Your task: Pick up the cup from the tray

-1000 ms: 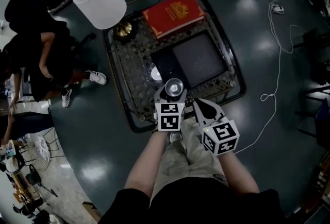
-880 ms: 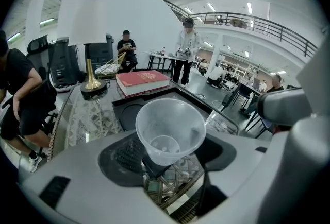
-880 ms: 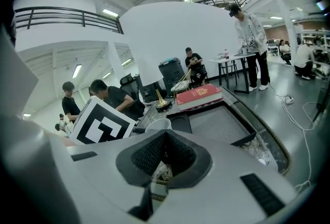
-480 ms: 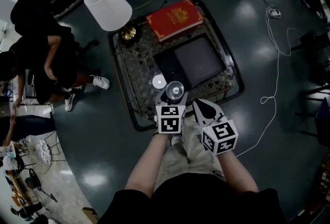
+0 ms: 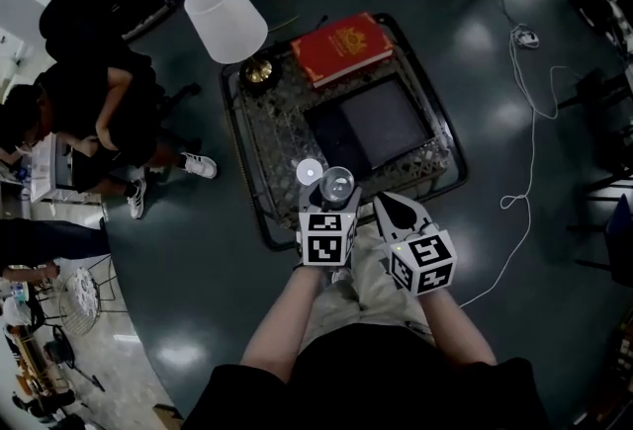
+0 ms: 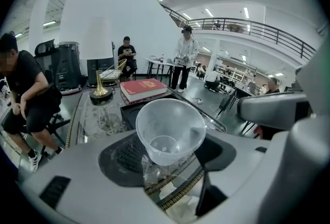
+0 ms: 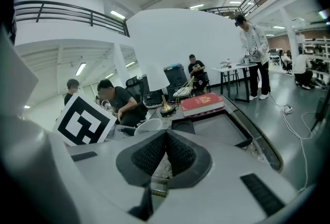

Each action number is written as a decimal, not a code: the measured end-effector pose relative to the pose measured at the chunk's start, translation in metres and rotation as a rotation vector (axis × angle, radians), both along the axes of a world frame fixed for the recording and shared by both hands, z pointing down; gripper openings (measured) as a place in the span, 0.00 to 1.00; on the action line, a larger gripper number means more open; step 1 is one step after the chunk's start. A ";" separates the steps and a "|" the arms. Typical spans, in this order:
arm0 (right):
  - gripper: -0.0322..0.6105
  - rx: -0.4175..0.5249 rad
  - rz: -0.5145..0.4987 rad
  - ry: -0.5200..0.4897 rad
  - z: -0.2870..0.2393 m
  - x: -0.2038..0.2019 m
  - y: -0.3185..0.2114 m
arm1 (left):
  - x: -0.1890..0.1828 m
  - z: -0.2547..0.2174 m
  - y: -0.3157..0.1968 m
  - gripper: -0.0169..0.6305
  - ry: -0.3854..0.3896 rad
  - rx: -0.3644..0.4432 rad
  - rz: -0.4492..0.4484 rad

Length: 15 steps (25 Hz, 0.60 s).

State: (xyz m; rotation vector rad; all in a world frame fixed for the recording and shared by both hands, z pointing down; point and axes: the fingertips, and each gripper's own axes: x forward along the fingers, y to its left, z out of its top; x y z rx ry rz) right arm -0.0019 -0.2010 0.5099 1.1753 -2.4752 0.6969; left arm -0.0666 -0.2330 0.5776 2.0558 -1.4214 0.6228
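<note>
Left gripper: the left gripper [image 5: 334, 197] has risen a little, its jaws wide and pressed on a clear, tapered plastic cup [image 6: 167, 133].
Cup: now off the dark, flat square tray [image 5: 391, 117], in the air over the table's near edge; the pick-up looks done.
Right gripper: the right gripper [image 7: 165, 138] is alongside, jaws together, empty.
Surface: a glass-topped, metal-framed table [image 5: 259, 136] with a white-shaded brass lamp [image 5: 226, 18] and a red hardback book [image 5: 341, 47].
Room: a seated person [image 5: 89, 102]; a glossy dark floor [image 5: 495, 171].

1. Head view: high overhead, facing steeply down on the low table [image 5: 259, 136].
2. Left gripper view: rides the left gripper [image 5: 334, 193], low and close, facing across the table.
3. Right gripper view: rides the right gripper [image 5: 389, 208], aimed likewise; all three share the red book [image 5: 346, 47] and the lamp [image 5: 227, 18].
</note>
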 end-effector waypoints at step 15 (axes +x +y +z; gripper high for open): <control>0.07 0.039 -0.037 0.012 -0.013 -0.010 0.028 | -0.012 -0.057 0.047 0.48 0.063 0.059 -0.015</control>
